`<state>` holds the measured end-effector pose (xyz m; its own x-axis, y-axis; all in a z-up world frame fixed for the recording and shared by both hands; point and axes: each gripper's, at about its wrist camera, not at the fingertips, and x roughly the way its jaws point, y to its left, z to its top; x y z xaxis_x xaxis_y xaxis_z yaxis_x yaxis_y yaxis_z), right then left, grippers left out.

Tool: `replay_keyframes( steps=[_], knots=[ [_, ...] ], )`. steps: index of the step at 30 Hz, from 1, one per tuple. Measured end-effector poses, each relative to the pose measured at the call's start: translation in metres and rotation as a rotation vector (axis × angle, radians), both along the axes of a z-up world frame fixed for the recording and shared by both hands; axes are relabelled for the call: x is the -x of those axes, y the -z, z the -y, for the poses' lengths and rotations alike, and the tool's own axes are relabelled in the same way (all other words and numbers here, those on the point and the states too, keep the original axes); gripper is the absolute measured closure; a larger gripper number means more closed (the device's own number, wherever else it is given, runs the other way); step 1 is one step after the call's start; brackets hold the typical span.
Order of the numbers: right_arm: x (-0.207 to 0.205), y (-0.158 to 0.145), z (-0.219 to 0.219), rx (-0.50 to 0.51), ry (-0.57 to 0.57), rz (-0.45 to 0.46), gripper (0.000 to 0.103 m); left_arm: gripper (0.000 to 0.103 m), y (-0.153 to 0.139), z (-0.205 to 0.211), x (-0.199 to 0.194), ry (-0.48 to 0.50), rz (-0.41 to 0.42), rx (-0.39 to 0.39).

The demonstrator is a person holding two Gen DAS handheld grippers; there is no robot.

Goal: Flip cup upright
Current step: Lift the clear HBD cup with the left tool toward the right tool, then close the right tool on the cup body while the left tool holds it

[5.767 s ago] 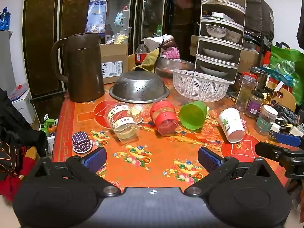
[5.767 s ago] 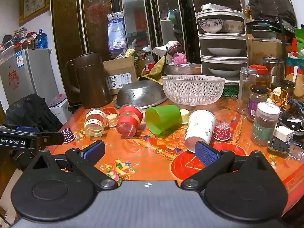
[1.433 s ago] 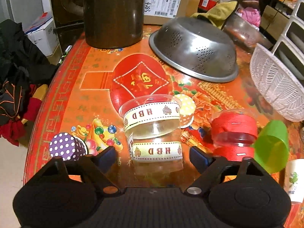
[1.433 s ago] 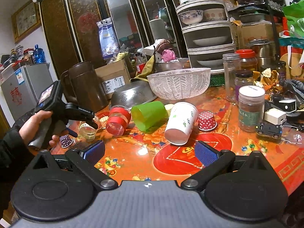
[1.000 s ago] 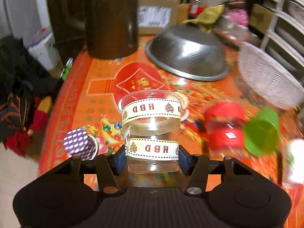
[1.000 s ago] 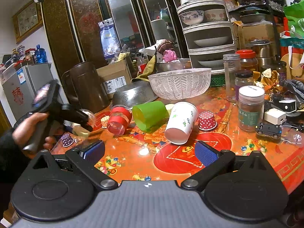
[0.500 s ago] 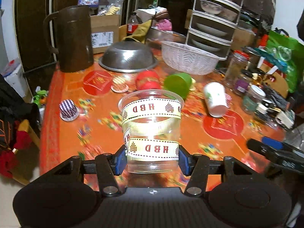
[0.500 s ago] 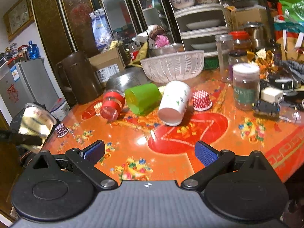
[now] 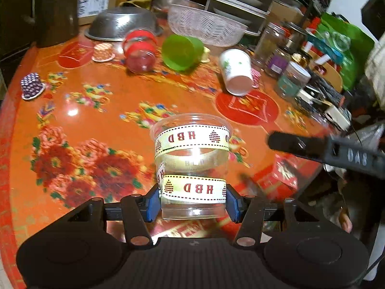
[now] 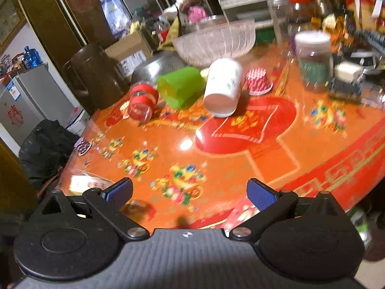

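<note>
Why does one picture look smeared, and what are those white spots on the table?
Right wrist view: motion blur smears the jars and basket. Left wrist view: sharper around the clear cup, blurred at the right edge. White spots are lamp glare on the glossy tabletop.

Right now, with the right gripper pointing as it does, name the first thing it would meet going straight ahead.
Probably the orange tabletop: the right gripper is open, empty and angled down. Farther along lies the white paper cup; depth is uncertain.
</note>
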<state>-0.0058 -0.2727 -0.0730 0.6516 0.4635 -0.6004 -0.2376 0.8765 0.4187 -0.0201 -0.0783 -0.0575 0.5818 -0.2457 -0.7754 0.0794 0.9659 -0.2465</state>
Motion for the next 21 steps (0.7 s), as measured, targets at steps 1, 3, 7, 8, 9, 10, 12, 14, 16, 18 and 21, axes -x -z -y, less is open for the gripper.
replay_keyframes(
  steps=[1, 3, 7, 8, 9, 10, 12, 14, 16, 18, 21],
  knots=[
    [-0.001, -0.001, -0.002, -0.020, -0.004, -0.020, 0.001, 0.046, 0.001, 0.003, 0.000, 0.008, -0.003, -0.002],
    [-0.004, -0.003, -0.009, -0.056, -0.030, -0.062, 0.001, 0.046, 0.004, 0.006, 0.001, 0.012, -0.013, -0.002],
    [-0.006, -0.005, -0.022, -0.089, -0.058, -0.117, 0.001, 0.046, 0.008, 0.006, 0.001, -0.001, -0.024, -0.001],
    [-0.007, -0.004, -0.025, -0.102, -0.067, -0.140, 0.001, 0.046, 0.009, 0.007, 0.001, -0.007, -0.028, 0.001],
    [-0.009, -0.003, -0.030, -0.110, -0.078, -0.163, 0.001, 0.046, 0.010, 0.006, 0.000, -0.011, -0.031, 0.005],
    [-0.011, -0.002, -0.034, -0.115, -0.090, -0.186, 0.001, 0.046, 0.010, 0.005, 0.000, -0.015, -0.032, 0.012],
    [-0.013, 0.000, -0.046, -0.122, -0.119, -0.234, 0.001, 0.046, 0.011, 0.004, -0.001, -0.020, -0.035, 0.022],
    [-0.015, 0.001, -0.056, -0.137, -0.140, -0.266, 0.001, 0.046, 0.011, 0.004, -0.001, -0.019, -0.037, 0.028],
    [-0.019, 0.000, -0.064, -0.136, -0.155, -0.280, 0.001, 0.046, 0.012, 0.002, -0.003, -0.020, -0.041, 0.041],
    [-0.024, 0.000, -0.071, -0.138, -0.166, -0.299, 0.001, 0.046, 0.012, 0.001, -0.004, -0.020, -0.044, 0.051],
    [-0.032, 0.004, -0.079, -0.122, -0.184, -0.335, 0.009, 0.046, 0.013, 0.000, -0.004, -0.022, -0.046, 0.062]
  ],
)
